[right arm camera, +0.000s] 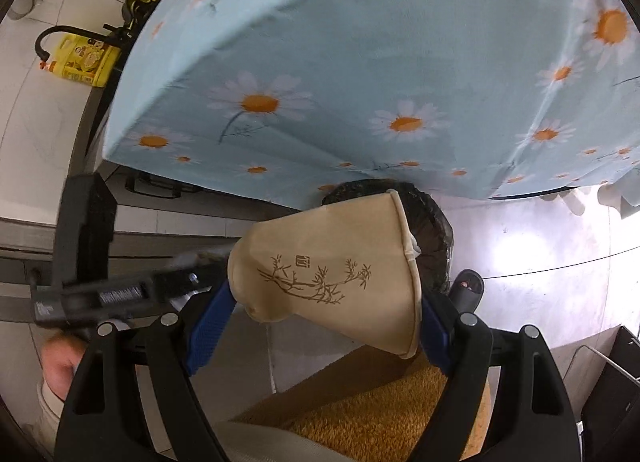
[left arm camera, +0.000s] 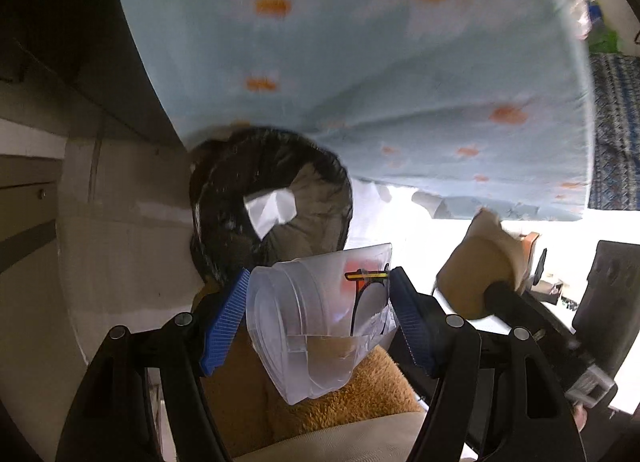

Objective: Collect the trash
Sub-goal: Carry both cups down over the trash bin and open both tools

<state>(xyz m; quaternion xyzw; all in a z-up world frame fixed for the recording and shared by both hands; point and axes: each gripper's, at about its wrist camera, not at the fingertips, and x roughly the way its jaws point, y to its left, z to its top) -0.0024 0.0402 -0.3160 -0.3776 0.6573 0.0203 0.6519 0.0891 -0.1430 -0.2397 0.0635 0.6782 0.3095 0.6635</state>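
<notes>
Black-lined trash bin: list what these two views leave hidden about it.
- Right wrist view: the black-lined trash bin is mostly covered by the tan paper cup; contents unseen.
- Left wrist view: its near rim hides behind the clear plastic cup; its far rim under the daisy-print cloth.

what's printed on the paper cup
A brown bamboo-like sprig on the tan paper cup, clearest in the right wrist view.

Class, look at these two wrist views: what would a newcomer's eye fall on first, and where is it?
A clear plastic cup clamped sideways in the left gripper, and a tan paper cup in the right gripper. Beyond both, a black-lined bin under the daisy-print cloth.
</notes>
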